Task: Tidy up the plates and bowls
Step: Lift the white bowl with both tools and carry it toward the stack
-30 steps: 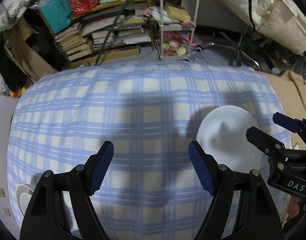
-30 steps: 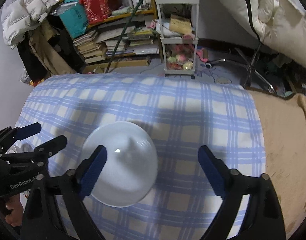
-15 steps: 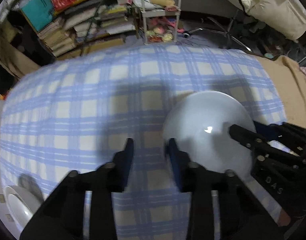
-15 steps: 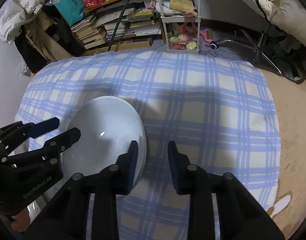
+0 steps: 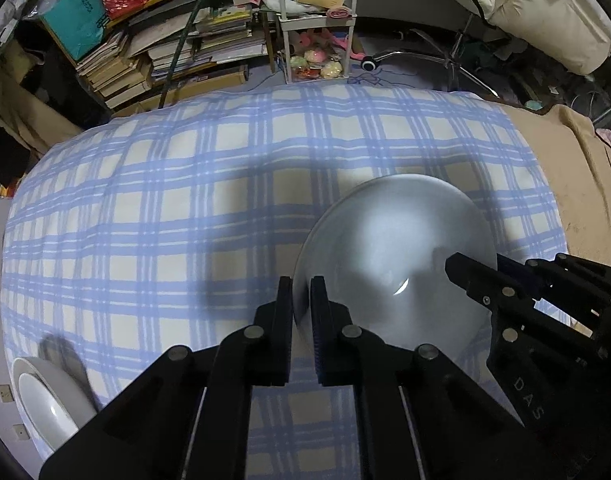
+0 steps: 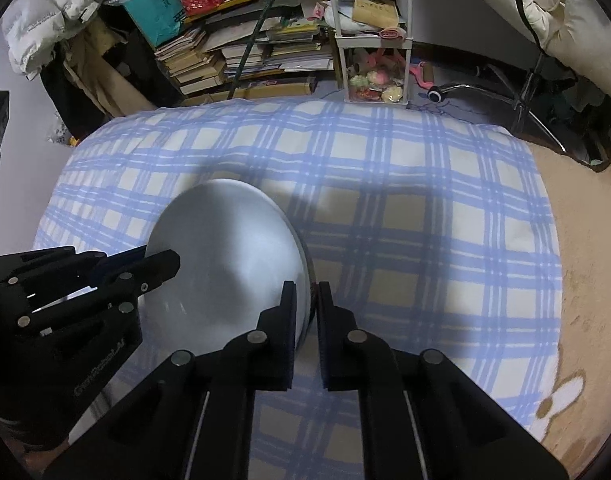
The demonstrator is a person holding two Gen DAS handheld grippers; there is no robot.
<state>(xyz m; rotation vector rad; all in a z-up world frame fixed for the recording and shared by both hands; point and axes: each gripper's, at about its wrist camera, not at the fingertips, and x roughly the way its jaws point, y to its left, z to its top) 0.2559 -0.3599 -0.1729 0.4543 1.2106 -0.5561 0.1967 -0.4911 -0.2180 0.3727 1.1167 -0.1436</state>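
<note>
Left wrist view: left gripper [image 5: 301, 292] fingers have just closed on the white plate's [image 5: 393, 256] left rim; right gripper [image 6: 305, 300] fingers clamp its right rim

Checked cloth [image 5: 185, 208] lies bare left of the plate [image 5: 393, 248]; bowls [image 5: 45, 404] crowd its near-left edge.

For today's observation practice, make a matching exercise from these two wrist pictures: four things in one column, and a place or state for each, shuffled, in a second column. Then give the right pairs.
Column one:
1. left claw
2. right claw
3. checked cloth
4. white dishes

Column two:
A. spread under the plate
B. at the cloth's near left edge, in the left wrist view
C. closed on the plate's left rim
D. closed on the plate's right rim

Pairs: 1-C, 2-D, 3-A, 4-B

Both claws have just been closing, each with the plate's rim between its fingers.
</note>
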